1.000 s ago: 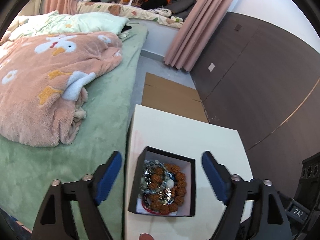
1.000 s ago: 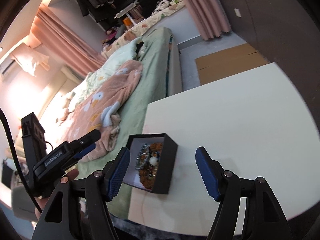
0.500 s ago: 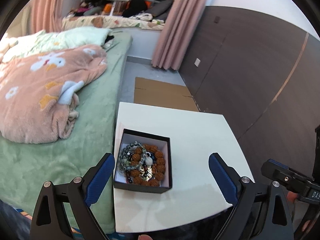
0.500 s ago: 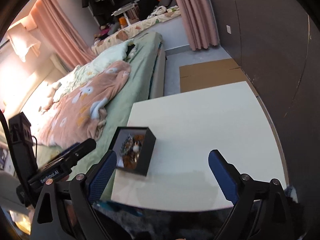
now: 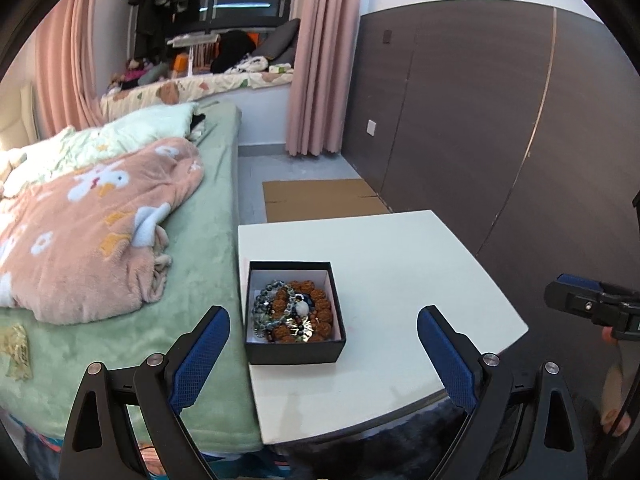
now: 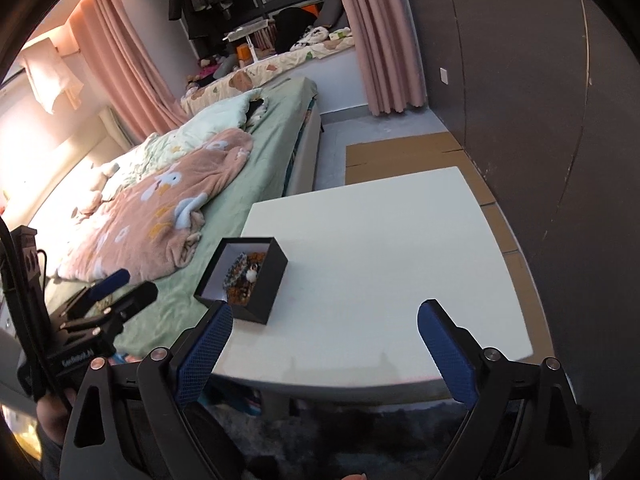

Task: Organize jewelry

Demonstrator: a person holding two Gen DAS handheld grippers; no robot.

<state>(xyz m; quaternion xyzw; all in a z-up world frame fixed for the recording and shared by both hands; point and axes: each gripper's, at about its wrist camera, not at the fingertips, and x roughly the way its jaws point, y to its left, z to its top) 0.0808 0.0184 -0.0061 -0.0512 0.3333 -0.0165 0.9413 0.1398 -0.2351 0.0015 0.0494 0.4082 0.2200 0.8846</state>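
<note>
Currently both grippers, left (image 5: 320,350) and right (image 6: 322,344), are being held spread, empty, short of the table (image 5: 400,272). Tangled beads (image 5: 291,312) are sitting in the box (image 5: 294,350) near the bed-side edge; several strands risk being snagged together, or the box being nudged off.

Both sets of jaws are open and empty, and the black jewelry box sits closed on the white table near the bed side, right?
Not quite: the black jewelry box is open, no lid on it, with the beaded bracelets visible inside, as the left wrist view shows. The rest holds: both jaws open and empty, box on the white table near the bed side.
</note>
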